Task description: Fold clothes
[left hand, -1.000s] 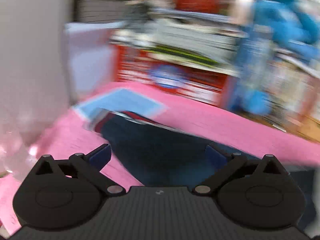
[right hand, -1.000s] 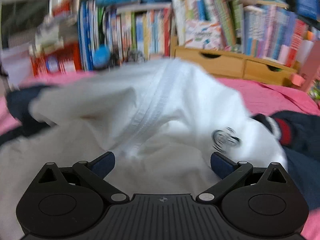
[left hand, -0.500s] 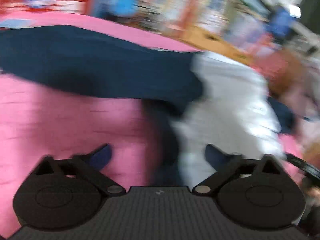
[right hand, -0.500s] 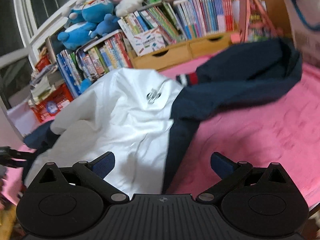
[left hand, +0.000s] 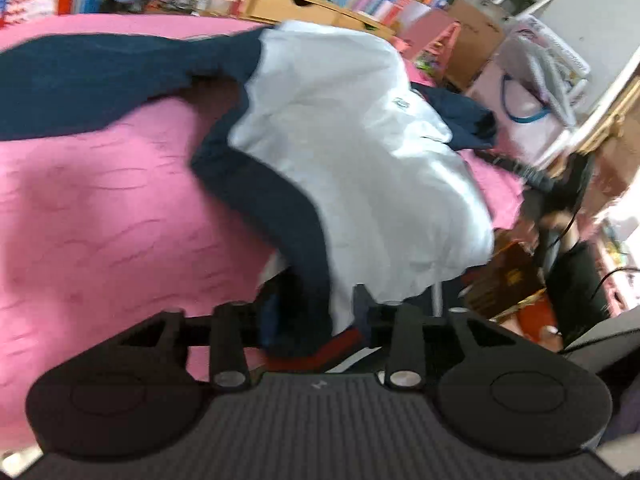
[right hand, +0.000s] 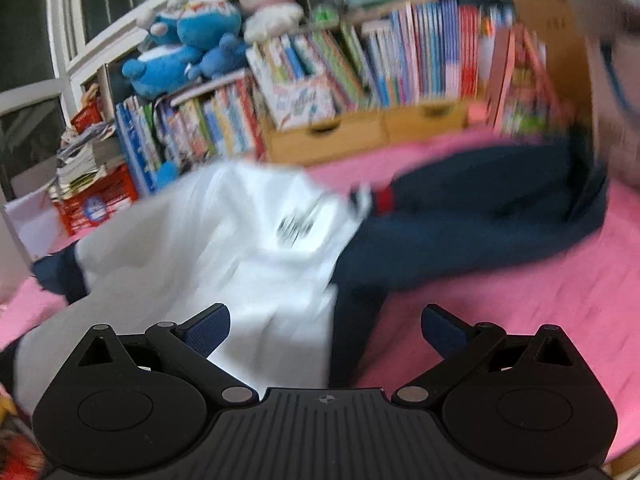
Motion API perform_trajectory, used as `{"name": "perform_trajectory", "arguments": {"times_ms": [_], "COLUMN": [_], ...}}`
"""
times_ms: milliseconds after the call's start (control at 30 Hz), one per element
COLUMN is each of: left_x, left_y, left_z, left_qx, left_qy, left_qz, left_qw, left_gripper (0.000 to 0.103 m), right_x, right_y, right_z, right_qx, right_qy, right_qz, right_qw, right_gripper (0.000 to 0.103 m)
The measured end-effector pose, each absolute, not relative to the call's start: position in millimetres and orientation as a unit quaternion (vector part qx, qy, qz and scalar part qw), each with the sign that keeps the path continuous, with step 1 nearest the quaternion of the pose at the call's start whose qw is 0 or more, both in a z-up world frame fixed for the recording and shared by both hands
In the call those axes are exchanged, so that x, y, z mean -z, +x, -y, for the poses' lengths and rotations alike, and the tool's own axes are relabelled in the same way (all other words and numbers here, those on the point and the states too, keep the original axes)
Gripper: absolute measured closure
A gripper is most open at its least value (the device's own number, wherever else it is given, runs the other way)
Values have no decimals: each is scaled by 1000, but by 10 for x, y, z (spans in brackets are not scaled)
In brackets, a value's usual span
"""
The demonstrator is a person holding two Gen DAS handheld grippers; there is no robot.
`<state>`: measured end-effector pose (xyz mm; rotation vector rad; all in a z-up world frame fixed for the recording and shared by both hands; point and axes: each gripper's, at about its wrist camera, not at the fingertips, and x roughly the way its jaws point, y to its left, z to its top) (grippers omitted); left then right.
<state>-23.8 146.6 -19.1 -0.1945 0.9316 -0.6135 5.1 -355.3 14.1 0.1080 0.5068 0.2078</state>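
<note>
The white and navy jacket [left hand: 360,152] lies rumpled, not folded, across the pink bed [left hand: 100,220], one navy sleeve [left hand: 80,80] trailing toward ten o'clock. The left tool [left hand: 314,316] is clamped on its hem, likely to pull the cloth flat. The right tool [right hand: 326,322] hovers spread apart above the jacket, gripping nothing.

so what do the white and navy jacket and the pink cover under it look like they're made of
White and navy jacket: looks like a thin, smooth woven synthetic, windbreaker-like, going by its slight sheen and soft, crisp creases; blur leaves it uncertain. Pink bed cover: matte, soft textile, perhaps quilted or crinkled cotton, since its surface shows short wavy puckers and no shine. The left gripper has its fingers closed on the jacket's hem.
</note>
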Motion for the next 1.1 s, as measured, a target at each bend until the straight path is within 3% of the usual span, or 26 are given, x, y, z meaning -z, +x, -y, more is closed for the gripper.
{"name": "perform_trajectory", "arguments": {"times_ms": [67, 133, 300, 400, 467, 600, 667, 700, 733, 900, 1033, 1067, 1100], "left_x": [50, -132, -274, -143, 0, 279, 314, 331, 348, 435, 504, 521, 535], "left_y": [-260, -255, 4, 214, 309, 386, 379, 376, 373, 357, 344, 341, 337], "left_z": [-1557, -1612, -1179, -624, -356, -147, -141, -138, -135, -121, -110, -107, -109], "left_qx": [262, 232, 218, 229, 229, 206, 204, 203, 203, 199, 196, 195, 195], "left_qy": [-88, -93, -96, -77, -45, 12, 16, 19, 21, 33, 42, 45, 46], "left_qz": [-422, -379, -307, -311, -326, -354, -350, -348, -345, -335, -326, -324, -321], "left_qw": [864, 891, 922, 919, 916, 912, 914, 915, 916, 921, 924, 925, 925], "left_gripper": [28, 16, 12, 12, 12, 12, 11, 9, 4, 0, 0, 0, 0], "right_x": [-284, -333, -26, 132, 35, -483, -685, -773, -845, -952, -650, -531, -414], "right_y": [218, 497, 1313, 1693, 1821, 1933, 1958, 1967, 1952, 1695, 2043, 2178, 2271], "right_z": [3529, 3418, 2901, 2863, 2938, 3356, 3592, 3701, 3753, 3303, 2569, 2365, 2205], "right_qx": [-69, -33, -13, -16, 25, 219, 259, 269, 244, -34, -141, -154, -169], "right_qy": [-18, -127, -315, -289, -276, -256, -212, -189, -158, -38, -8, -1, 22], "right_qz": [-226, -198, -233, -311, -300, -185, -198, -214, -238, -249, -295, -315, -343], "right_qw": [972, 971, 920, 905, 913, 923, 921, 920, 927, 967, 945, 937, 924], "right_gripper": [0, 0, 4, 76, 77, 74, 53, 22, 2, 0, 1, 1, 10]}}
